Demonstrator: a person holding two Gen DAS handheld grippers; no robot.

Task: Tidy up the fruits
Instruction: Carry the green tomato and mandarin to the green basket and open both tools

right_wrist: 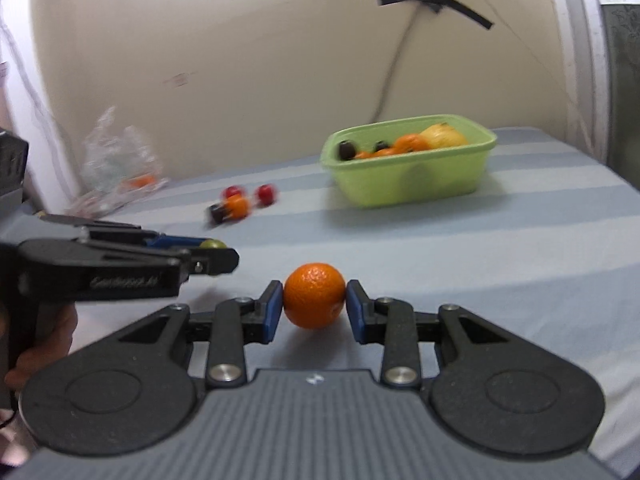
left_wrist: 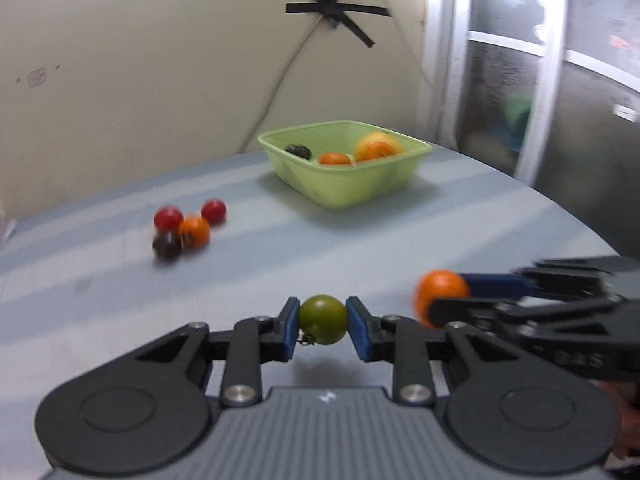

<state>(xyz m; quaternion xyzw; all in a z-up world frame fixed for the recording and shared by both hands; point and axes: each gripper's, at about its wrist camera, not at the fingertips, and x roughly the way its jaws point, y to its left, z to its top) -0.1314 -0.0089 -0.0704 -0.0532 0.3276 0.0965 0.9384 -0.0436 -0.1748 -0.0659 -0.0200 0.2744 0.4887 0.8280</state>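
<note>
Green fruit: a small green fruit [left_wrist: 323, 319] was pinched between the blue pads of the left claw [left_wrist: 323, 322], lifted just clear of the surface, probably for carrying to the tub.
Orange: one orange [right_wrist: 314, 295] was squeezed between the pads of the right claw [right_wrist: 314, 304], low over the surface.
Claws: side by side, each closed on its fruit, both pointing toward the tub.
Tub: a light green tub [left_wrist: 340, 188] stood farther back, holding several fruits already, an exact count unclear.
Loose fruit: four lay clustered, two red [left_wrist: 168, 218], one orange, one dark.
Surface: a pale blue striped cloth [left_wrist: 480, 232].
</note>
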